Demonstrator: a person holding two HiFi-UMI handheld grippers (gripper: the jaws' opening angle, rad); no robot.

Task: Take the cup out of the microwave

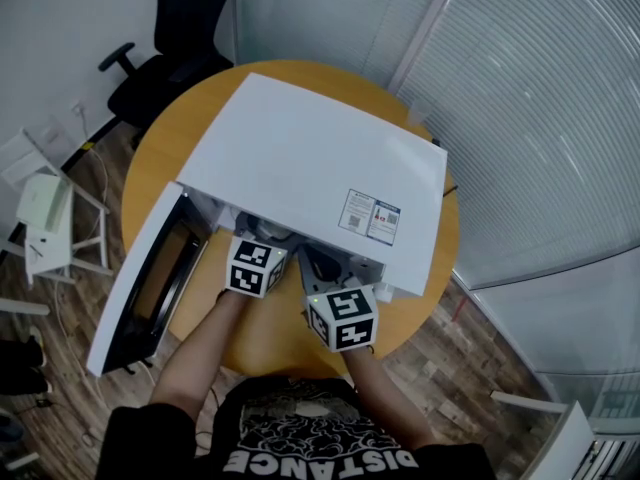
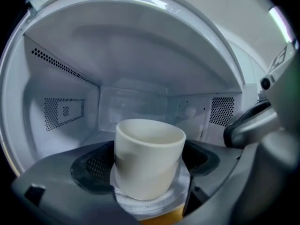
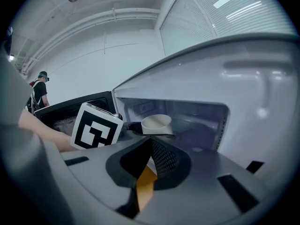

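Note:
A white microwave (image 1: 310, 158) stands on a round wooden table (image 1: 425, 303), its door (image 1: 150, 278) swung open to the left. Inside, near the front, a plain cream cup (image 2: 147, 156) stands on a glass plate (image 2: 140, 203). My left gripper (image 2: 149, 165) reaches into the cavity. Its jaws stand wide on either side of the cup, and I see no squeeze on it. My right gripper (image 3: 151, 142) waits just outside the opening, to the right, fingertips together and holding nothing. From there the cup (image 3: 157, 123) shows beyond the left gripper's marker cube (image 3: 96, 130).
The microwave's perforated side walls (image 2: 63, 111) and ceiling close in around the left gripper. A black office chair (image 1: 170, 58) stands behind the table and a white rack (image 1: 50, 218) to its left. A person (image 3: 40, 90) stands far back.

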